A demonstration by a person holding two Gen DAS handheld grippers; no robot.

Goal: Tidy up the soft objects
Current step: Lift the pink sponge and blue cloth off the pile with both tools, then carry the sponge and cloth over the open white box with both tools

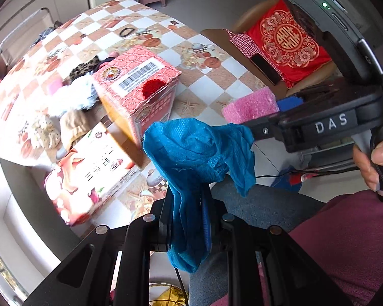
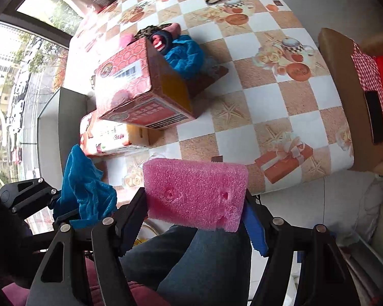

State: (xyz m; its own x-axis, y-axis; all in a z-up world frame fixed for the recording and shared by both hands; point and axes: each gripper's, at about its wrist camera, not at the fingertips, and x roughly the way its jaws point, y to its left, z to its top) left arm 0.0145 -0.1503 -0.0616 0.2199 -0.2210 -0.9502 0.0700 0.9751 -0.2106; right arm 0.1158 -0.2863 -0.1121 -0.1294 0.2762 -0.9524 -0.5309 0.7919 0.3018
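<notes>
Closest to you, your left tool is clenched tight on a crumpled blue fabric piece, which hangs bunched above your lap, off the near edge of the worktop. Beside it, your right tool grips the pink foam block across its long axis, the jaws holding about half-wide on its two short ends, so the block lies crosswise over the same near edge. Beyond both, toward the worktop's left side, stands the red carton, tipped on its side with its open mouth facing the far edge; another blue fabric bundle and other soft things spill from that mouth. The carton lies ahead and left of both tools, and your left hand looks nearer to it. You would probably have to come round to the far-facing mouth.
</notes>
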